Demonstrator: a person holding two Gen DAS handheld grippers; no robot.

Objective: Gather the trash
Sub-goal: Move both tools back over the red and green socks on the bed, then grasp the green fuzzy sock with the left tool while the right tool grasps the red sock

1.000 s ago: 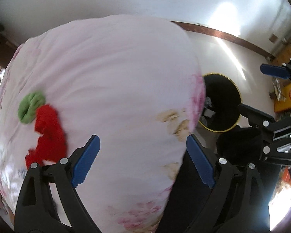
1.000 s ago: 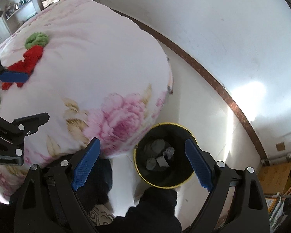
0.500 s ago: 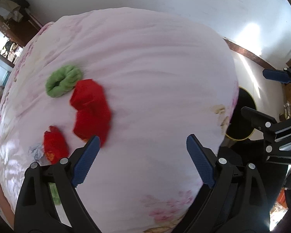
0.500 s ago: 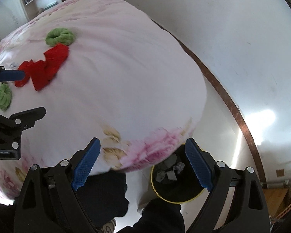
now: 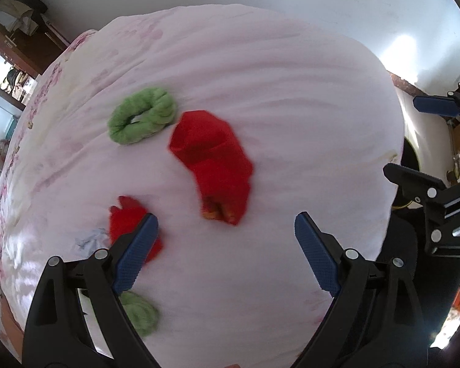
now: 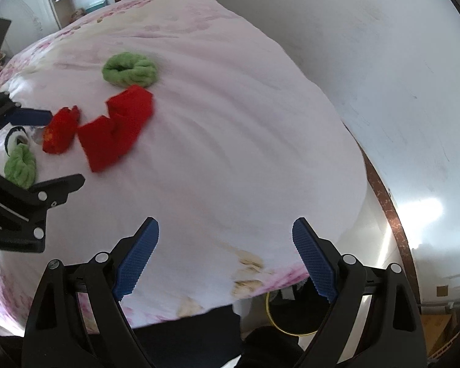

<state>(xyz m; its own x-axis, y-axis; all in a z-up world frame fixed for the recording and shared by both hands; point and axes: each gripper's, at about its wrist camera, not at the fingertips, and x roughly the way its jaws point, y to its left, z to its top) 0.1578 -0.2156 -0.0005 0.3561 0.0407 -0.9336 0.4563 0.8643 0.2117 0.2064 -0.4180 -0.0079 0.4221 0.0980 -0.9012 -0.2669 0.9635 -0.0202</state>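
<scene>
My left gripper (image 5: 226, 225) is open and empty above the pink floral bed (image 5: 276, 107). A large red crumpled piece (image 5: 213, 159) lies just ahead of it. A smaller red piece (image 5: 128, 220) sits by its left finger. A green ring-shaped piece (image 5: 141, 116) lies farther off, and another green wad (image 5: 138, 309) is near the left finger's base. My right gripper (image 6: 225, 236) is open and empty over the bed's near corner; it sees the red pieces (image 6: 116, 128), the green ring (image 6: 130, 70) and the left gripper (image 6: 30, 153) to its left.
A black bin with a yellow rim (image 6: 291, 316) stands on the floor below the bed's corner, mostly hidden by the quilt. It also shows in the left wrist view (image 5: 412, 156). A white wall runs on the right. Shelves and a doorway are beyond the bed.
Both grippers have swung from the bin side up over the bed. The red and green pieces are now closer and more central. The bin has slid mostly out of sight.
</scene>
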